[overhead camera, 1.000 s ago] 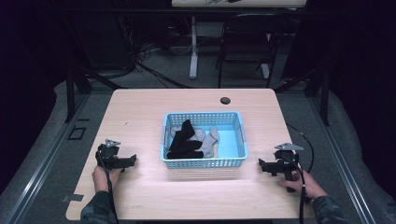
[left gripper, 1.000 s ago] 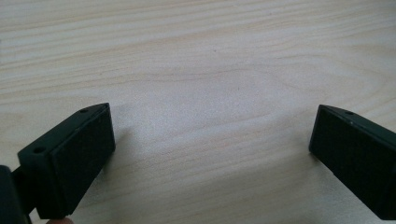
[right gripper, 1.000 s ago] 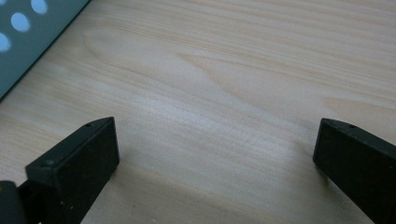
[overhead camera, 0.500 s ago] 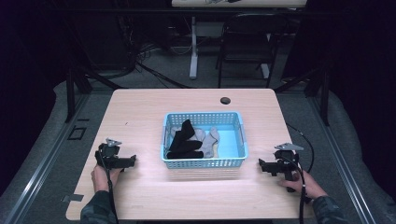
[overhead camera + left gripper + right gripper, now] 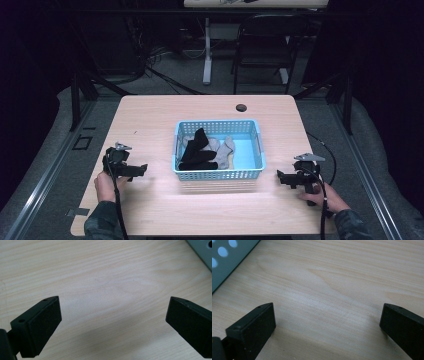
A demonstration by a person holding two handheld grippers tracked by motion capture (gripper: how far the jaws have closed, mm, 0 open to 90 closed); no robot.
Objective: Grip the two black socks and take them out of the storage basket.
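Left tool (image 5: 142,169): held low at the surface's (image 5: 150,120) left side, well apart from the basket (image 5: 218,174); jaws spread wide in left gripper view (image 5: 113,322), nothing between them but bare wood. In high view it's small and dark, so jaw gap can't be read there.
Left hand (image 5: 104,184): grips the tool from behind; sleeve cut off by bottom edge.
Right tool (image 5: 281,177): low at surface's right side, near the basket's front right corner but not touching; jaws wide in right gripper view (image 5: 327,325), empty. Right jaw runs off the frame edge in both gripper views.
Right hand (image 5: 320,196): on the handle; forearm cut off at bottom right. Cable (image 5: 325,150) loops off behind it.
Basket: blue plastic mesh, mid-surface, between the two tools. A blurred corner of it shows top right in left gripper view (image 5: 201,251) and top left in right gripper view (image 5: 229,257); too close to make out detail.
Black socks (image 5: 197,152): heaped in basket's left half, lying over each other; count hard to tell, edges merge.
Grey socks (image 5: 224,150): just beside the black ones, partly under them; basket's front wall hides their lower ends.
Dark round spot (image 5: 241,107): far edge of surface; can't tell if hole or cap.
Background: chair (image 5: 260,50) and a white leg (image 5: 207,52) of another table, mostly lost in shadow.
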